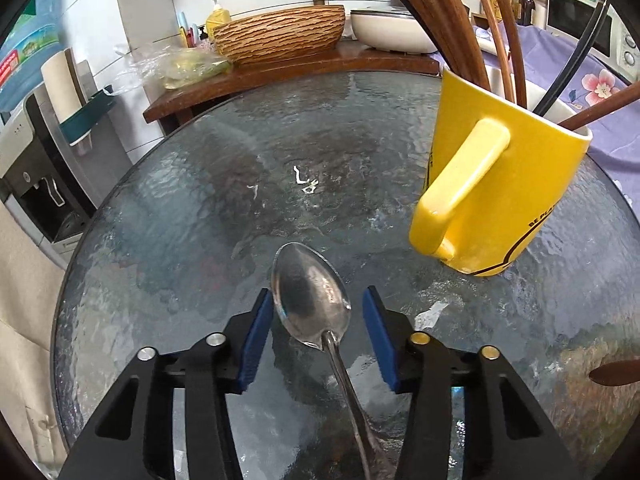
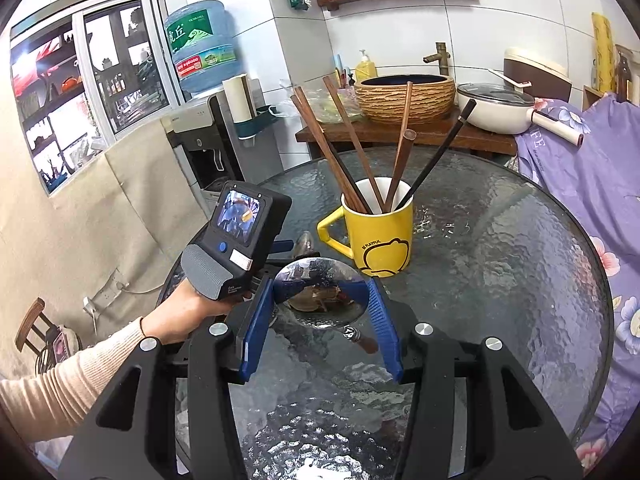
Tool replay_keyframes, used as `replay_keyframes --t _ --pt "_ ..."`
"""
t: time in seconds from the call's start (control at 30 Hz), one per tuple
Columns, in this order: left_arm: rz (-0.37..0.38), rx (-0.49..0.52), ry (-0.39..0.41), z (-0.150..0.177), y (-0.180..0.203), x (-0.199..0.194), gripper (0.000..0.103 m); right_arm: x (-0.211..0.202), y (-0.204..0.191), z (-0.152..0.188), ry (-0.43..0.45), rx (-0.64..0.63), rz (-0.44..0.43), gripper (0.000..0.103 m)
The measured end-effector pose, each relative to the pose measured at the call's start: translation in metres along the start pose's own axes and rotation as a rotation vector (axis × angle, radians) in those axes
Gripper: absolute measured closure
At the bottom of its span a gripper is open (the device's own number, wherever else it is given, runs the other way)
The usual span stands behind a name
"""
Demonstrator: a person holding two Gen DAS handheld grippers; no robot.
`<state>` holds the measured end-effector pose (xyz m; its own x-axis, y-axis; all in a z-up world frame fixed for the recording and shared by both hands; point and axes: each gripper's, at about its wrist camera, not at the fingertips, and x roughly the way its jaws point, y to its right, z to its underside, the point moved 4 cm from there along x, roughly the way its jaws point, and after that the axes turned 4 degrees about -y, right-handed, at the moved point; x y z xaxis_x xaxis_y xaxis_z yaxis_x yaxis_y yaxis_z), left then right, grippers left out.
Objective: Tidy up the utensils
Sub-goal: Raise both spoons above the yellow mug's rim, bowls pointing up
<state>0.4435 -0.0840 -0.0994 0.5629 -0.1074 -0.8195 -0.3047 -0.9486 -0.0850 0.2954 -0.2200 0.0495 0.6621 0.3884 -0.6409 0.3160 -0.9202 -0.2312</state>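
Left gripper (image 1: 316, 316), jaws apart, straddles the spoon (image 1: 310, 304) lying on the table (image 1: 160, 240). Right gripper (image 2: 320, 312) clamps a ladle (image 2: 320, 294) (bowl only) near the mug (image 2: 380, 232).

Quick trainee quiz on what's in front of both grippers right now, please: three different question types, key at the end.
1. True or false: the yellow mug holds no utensils.
2. What lies between the left gripper's jaws? A) a metal spoon B) a chopstick C) a fork
3. Name the shiny thing between the right gripper's jaws.

Key:
1. False. Chopsticks stand in it.
2. A, the metal spoon, lying on the glass table.
3. The ladle.
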Motion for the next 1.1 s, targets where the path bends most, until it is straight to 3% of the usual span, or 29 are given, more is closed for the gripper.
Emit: replay_keyframes --t 0.53,0.7,0.8,0.87,0.97,1.1 --pt "0.106 0.05 -0.011 0.024 0.007 -0.016 0.065 -0.002 0.008 0.002 0.006 0.019 0.003 0.055" --pt "0.086 0.055 0.009 0.019 0.008 -0.021 0.046 -0.003 0.009 0.002 0.006 0.018 0.002 0.055" --pt "0.075 0.055 0.009 0.013 0.011 -0.019 0.046 -0.002 0.009 0.002 0.004 0.021 0.003 0.055" --pt "0.05 0.065 0.003 0.011 0.013 -0.016 0.047 -0.002 0.009 0.003 0.003 0.024 0.004 0.055" --pt "0.034 0.073 -0.01 0.012 0.015 -0.011 0.065 -0.003 0.009 0.003 0.002 0.025 0.004 0.055" --pt "0.053 0.042 -0.004 0.016 0.01 -0.012 0.066 -0.002 0.01 0.003 0.001 0.023 0.005 0.055"
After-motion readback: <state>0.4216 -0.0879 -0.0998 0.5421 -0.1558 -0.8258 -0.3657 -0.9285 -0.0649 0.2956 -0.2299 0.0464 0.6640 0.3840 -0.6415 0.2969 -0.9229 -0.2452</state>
